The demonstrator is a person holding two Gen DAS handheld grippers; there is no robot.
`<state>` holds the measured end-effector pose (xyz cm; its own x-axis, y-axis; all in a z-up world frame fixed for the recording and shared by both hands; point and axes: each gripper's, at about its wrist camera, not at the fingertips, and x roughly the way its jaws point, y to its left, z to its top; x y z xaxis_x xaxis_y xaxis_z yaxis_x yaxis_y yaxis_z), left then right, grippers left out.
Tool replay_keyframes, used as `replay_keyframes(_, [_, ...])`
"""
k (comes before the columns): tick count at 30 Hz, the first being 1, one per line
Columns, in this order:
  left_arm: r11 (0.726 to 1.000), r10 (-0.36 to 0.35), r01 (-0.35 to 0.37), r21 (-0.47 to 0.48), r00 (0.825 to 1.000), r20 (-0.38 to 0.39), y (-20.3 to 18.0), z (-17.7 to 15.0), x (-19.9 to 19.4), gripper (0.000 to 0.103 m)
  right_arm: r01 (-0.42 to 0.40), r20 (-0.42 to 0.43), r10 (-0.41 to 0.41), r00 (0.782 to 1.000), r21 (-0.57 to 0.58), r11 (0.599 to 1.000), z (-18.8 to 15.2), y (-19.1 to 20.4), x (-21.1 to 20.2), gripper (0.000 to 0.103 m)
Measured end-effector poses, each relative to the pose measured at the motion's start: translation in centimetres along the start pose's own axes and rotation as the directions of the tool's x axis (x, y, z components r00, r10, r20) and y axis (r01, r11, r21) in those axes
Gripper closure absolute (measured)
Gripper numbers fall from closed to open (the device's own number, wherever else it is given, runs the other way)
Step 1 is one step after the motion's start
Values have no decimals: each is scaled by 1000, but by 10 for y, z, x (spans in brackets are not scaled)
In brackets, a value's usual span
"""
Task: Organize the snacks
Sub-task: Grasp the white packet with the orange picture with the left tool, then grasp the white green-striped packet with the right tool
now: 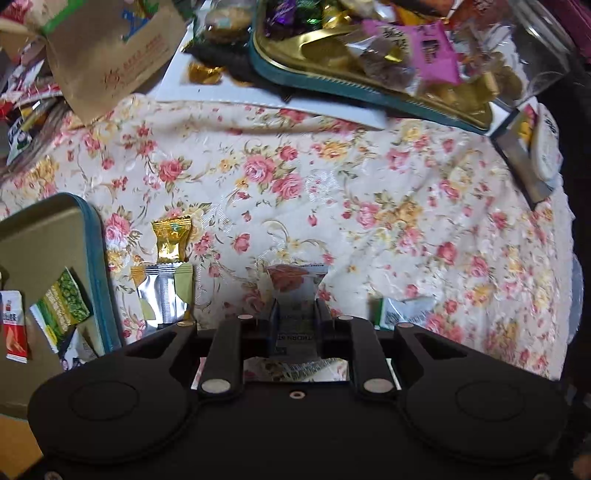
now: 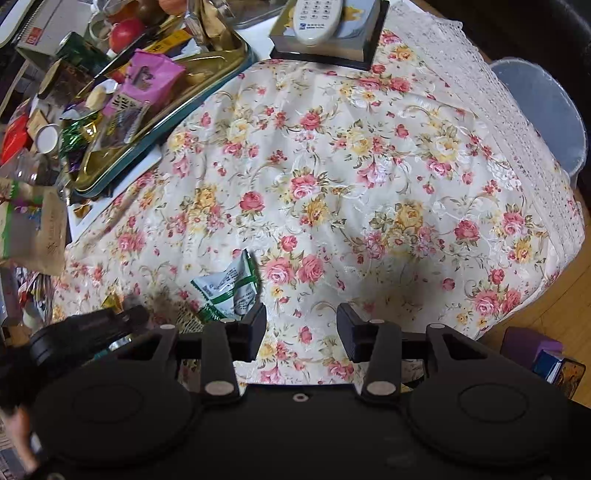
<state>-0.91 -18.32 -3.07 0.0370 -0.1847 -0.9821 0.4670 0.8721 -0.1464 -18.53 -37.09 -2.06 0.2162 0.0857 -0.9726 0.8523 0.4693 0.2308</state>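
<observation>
Left claw [image 1: 295, 314] clamped on clear snack packet [image 1: 297, 286] above floral tablecloth [image 1: 332, 177]. Right claw [image 2: 301, 332] spread wide, holding nothing; green-white snack packet [image 2: 227, 291] on table just beside its left finger.

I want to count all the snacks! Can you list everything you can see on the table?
Held snack packet: one, pale with an orange picture, between the left gripper's fingers.
Gold candy: one, gold, on the cloth beside the near tin.
Silver packet: one, silver and olive, just below the gold candy.
Green-white packet: one, crumpled, on the cloth by the right gripper.
Near tin: one, gold with teal rim, left; a few packets inside.
Far tin: one, gold with teal rim, heaped with mixed sweets.
Brown paper bag: one, far left.
Remote: one, white, on a dark box.
Tablecloth: one, floral.
Left gripper: shut on the packet.
Right gripper: open, empty.
</observation>
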Motion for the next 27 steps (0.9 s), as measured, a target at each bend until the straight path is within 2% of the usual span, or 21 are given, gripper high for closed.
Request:
replay_keyframes(7, [997,53,-55,63,998,39,2,-8,-34,78,42,7,-41,999,-102,994,-9,40,37,57])
replay_keyframes(12, [999,11,-12,38,999,35,23,-16,-49,78,128,96,-109,989,-230,965,-21,78,57,59])
replay_keyframes(15, [1000,-9,9,12,999,36,37,-19,-56,77,130,126,-97,987,-287,949,-30,95,64,57])
replay_keyframes(18, [1000,-18,19,-9,999,49,47,-21,-63,78,81,129,-45,991,-291,953,-33,104,68,56])
replay_keyframes(20, [1000,-25,26,-14,998,57,52,-22,-66,78,75,130,-39,991,-280,957,-33,109,71,55])
replay_keyframes(27, [998,-47,50,-47,997,61,67,-24,-73,78,195,127,-165,978,-278,941,-32,117,111,50])
